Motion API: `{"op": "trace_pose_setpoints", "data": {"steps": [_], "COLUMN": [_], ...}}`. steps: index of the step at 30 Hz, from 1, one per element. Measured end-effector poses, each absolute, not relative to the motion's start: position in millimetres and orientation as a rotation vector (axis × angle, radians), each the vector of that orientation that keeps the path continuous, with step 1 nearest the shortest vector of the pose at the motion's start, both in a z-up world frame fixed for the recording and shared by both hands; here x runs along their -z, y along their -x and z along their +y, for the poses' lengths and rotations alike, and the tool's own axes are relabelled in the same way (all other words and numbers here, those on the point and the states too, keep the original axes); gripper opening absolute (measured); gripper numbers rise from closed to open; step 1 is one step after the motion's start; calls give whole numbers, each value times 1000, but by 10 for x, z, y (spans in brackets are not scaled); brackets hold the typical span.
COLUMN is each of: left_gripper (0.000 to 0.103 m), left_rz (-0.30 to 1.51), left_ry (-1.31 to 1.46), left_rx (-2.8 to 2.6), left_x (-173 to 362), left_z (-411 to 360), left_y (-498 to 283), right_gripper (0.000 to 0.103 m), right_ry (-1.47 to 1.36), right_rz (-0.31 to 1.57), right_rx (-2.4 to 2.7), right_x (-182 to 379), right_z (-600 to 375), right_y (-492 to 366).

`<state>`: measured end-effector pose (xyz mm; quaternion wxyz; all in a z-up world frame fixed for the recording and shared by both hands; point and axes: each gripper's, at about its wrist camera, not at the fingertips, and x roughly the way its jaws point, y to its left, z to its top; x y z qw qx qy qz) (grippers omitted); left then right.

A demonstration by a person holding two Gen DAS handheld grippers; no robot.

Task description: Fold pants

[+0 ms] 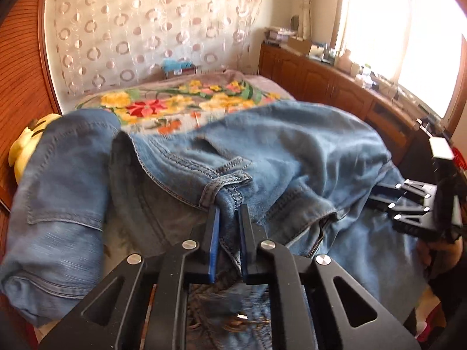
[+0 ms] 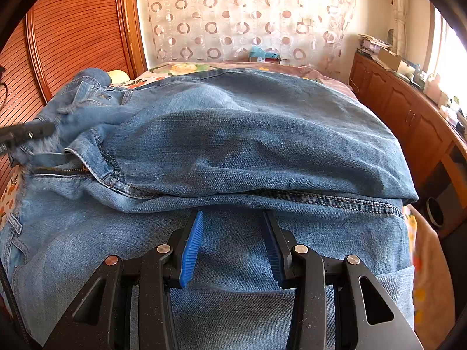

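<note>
Pinching a bunched fold of the waistband, the left tool (image 1: 228, 218) had its blue pads nearly together on the denim beside a belt loop. The jeans (image 2: 233, 134) lay across the bed (image 1: 163, 108), waist toward the left hand, legs running rightward past the right tool (image 2: 233, 233). That tool stood half open over a leg, gripping nothing. Judged from this, the left hand held the end the fold would turn on.

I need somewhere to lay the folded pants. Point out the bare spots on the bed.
Free: the floral bedspread beyond the jeans, toward the curtain. Crowded: the near bed, covered by the jeans; the cabinet top beside the window is cluttered.
</note>
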<state>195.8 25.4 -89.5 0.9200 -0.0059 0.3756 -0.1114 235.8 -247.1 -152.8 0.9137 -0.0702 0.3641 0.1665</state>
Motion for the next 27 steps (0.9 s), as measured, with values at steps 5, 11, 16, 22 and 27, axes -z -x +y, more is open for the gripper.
{"op": "trace_pose_setpoints", "data": {"steps": [5, 11, 16, 22, 27], "left_gripper": [10, 10, 11, 18, 45], "left_rz": [706, 704, 784, 913, 902], "left_ry": [69, 20, -4, 9, 48], "left_rx": [244, 248, 210, 181, 168], "left_x": [587, 470, 717, 1209, 1239], "left_z": [403, 416, 476, 561, 669], "left_y": [-1845, -1743, -1741, -1796, -1622], "right_gripper": [43, 43, 43, 43, 44], "right_ry": [145, 148, 148, 153, 162], "right_rz": [750, 749, 749, 749, 749], "right_rx": [-340, -338, -338, -335, -334], "right_x": [1528, 1528, 1529, 1531, 1530], "right_z": [-2471, -2471, -2473, -2475, -2471], "right_y": [-2363, -2364, -2366, -2359, -2353]}}
